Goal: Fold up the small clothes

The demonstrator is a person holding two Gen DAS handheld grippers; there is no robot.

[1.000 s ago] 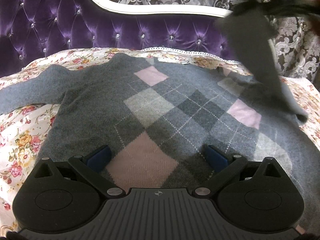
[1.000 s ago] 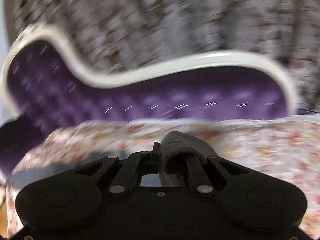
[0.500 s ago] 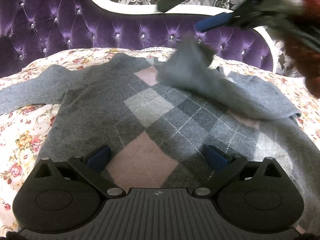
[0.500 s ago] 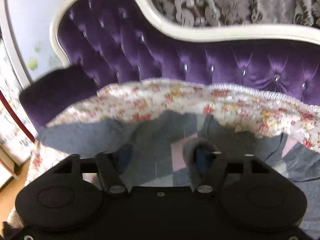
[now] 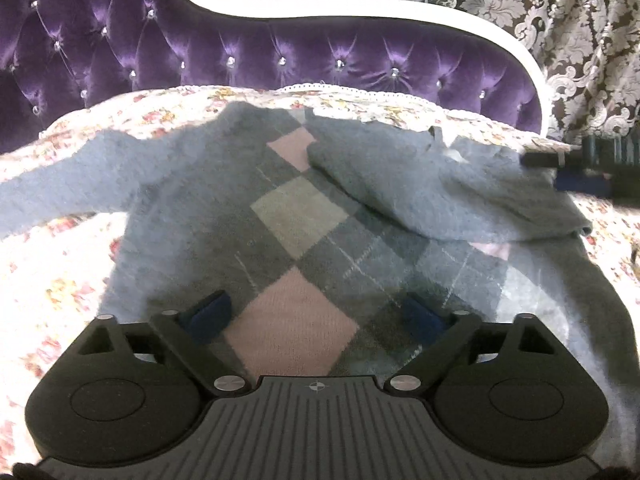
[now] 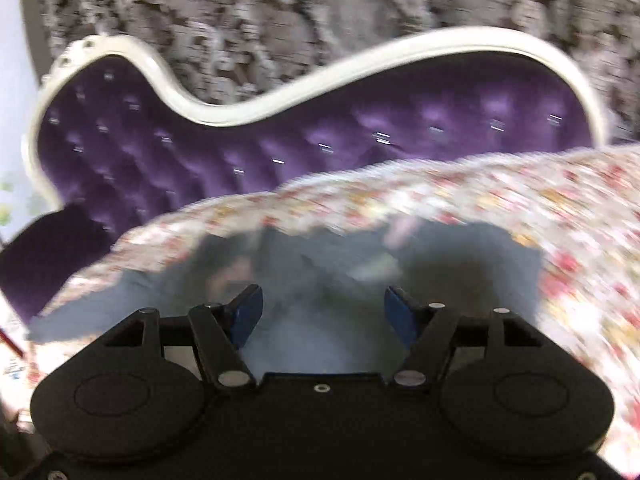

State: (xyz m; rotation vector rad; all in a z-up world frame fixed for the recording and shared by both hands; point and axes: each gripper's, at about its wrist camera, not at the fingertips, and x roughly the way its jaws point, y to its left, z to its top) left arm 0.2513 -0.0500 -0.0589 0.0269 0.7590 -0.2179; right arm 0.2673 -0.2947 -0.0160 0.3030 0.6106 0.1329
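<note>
A grey argyle sweater (image 5: 304,240) with pink and pale diamonds lies flat on the flowered cover. Its right sleeve (image 5: 420,188) lies folded across the chest. Its left sleeve (image 5: 60,188) stretches out to the left. My left gripper (image 5: 318,316) is open and empty, low over the sweater's hem. My right gripper (image 6: 324,314) is open and empty above the sweater (image 6: 320,280); this view is blurred. Its fingertips (image 5: 580,178) show at the right edge of the left wrist view, beside the folded sleeve's shoulder.
The flowered cover (image 5: 52,280) lies over a purple tufted sofa (image 5: 280,52) with a white curved frame (image 5: 360,22). Patterned curtains (image 5: 560,20) hang behind. The cover's right side (image 6: 560,240) falls away beyond the sweater.
The right gripper carried the right sleeve across the chest, opened and let it go, then pulled back to the right. The left gripper has stayed in place.
</note>
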